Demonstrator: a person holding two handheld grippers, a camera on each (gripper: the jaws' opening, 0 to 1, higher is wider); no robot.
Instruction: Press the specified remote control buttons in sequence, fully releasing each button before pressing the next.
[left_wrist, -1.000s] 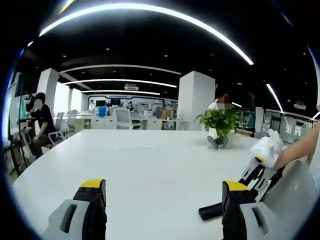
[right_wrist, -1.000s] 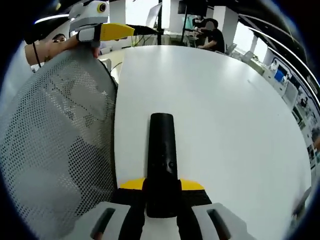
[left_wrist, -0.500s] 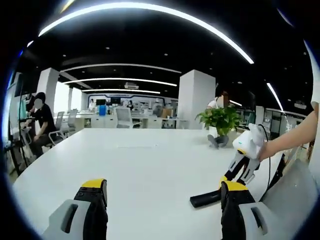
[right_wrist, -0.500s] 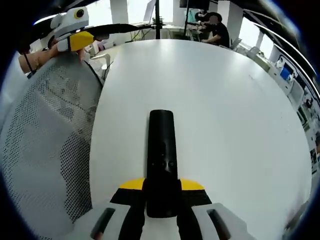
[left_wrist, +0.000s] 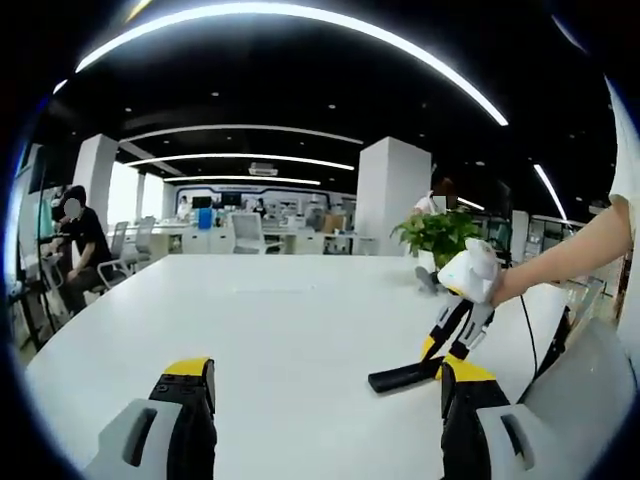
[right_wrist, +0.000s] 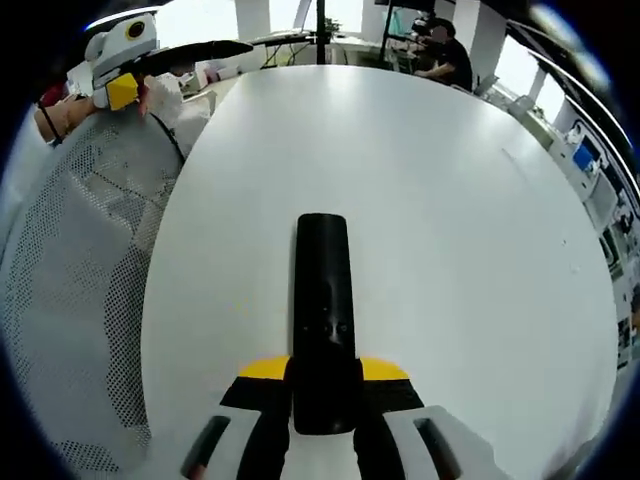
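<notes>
A black remote control (right_wrist: 323, 300) points away from me over the white table (right_wrist: 460, 200), its near end clamped between the yellow-tipped jaws of my right gripper (right_wrist: 323, 385). In the left gripper view the same remote (left_wrist: 398, 376) hangs just above the table (left_wrist: 280, 330) at the right, tilted, held by the right gripper (left_wrist: 433, 358) in a person's hand. My left gripper (left_wrist: 325, 400) stands open above the table with nothing between its jaws. It also appears far off at the upper left of the right gripper view (right_wrist: 118, 75).
A grey mesh chair back (right_wrist: 70, 290) stands along the table's edge, also seen at lower right (left_wrist: 590, 390). A potted plant (left_wrist: 437, 235) sits at the table's far side. A seated person (left_wrist: 85, 245) works at a desk beyond the table.
The right gripper has carried the remote leftward and further over the table, away from the mesh chair. The left gripper has stayed still and open.
</notes>
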